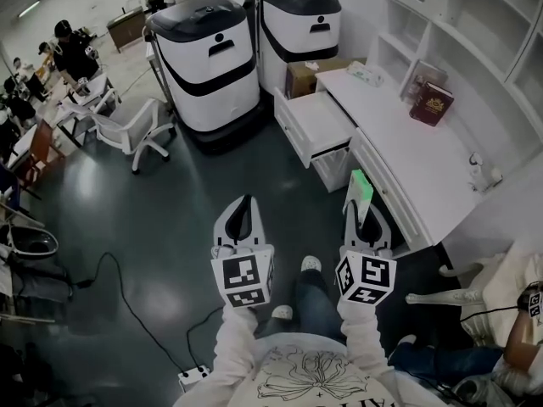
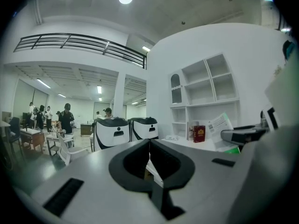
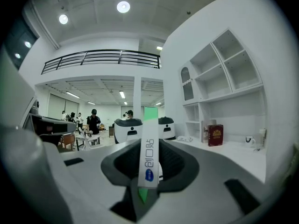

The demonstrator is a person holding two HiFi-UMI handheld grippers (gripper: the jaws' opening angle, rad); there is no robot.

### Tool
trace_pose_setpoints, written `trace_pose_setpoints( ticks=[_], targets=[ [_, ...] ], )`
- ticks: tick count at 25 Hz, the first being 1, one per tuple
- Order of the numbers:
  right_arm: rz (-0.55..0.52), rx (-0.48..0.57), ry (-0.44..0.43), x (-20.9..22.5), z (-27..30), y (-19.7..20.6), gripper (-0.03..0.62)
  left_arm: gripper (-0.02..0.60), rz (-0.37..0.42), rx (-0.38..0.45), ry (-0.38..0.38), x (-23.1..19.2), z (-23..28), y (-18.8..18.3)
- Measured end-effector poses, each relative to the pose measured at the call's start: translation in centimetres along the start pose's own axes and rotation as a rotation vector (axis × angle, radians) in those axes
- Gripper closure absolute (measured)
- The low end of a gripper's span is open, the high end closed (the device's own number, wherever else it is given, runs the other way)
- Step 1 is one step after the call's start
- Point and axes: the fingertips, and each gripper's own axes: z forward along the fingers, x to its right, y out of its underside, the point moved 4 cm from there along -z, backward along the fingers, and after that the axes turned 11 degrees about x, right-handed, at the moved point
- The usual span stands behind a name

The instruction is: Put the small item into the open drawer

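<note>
In the head view my right gripper [image 1: 361,211] is shut on a small flat white-and-green box [image 1: 360,191], held upright in the air beside the white desk [image 1: 407,155]. The right gripper view has the same box [image 3: 149,148] clamped edge-on between the jaws, its green end up. The white drawer [image 1: 316,124] stands pulled out of the desk, ahead and slightly left of the box, and its inside looks bare. My left gripper [image 1: 245,203] hovers over the dark floor, level with the right one. Its jaws meet in the left gripper view [image 2: 149,142] with nothing between them.
Two large white-and-black machines [image 1: 208,58] [image 1: 297,24] stand past the drawer, with a cardboard box [image 1: 301,79] beside them. A red book [image 1: 431,103] lies on the desk. A white chair [image 1: 131,130] stands at the left and a cable [image 1: 127,303] crosses the floor. A person's leg [image 1: 450,297] is at right.
</note>
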Motion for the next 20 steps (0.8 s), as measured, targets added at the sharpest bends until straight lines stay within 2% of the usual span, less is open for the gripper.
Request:
trace_pose_setpoints(
  ticks=[6, 20],
  targets=[
    [0.002, -0.01, -0.002, 2.6, 5.6, 1.0, 0.503, 0.574, 0.003, -0.017, -0.019, 0.0, 5.6, 1.1],
    [0.018, 0.01, -0.064, 11.4, 25.3, 0.8, 0.503, 0.574, 0.029, -0.003, -0.099, 1.5, 24.5, 0.9]
  ],
)
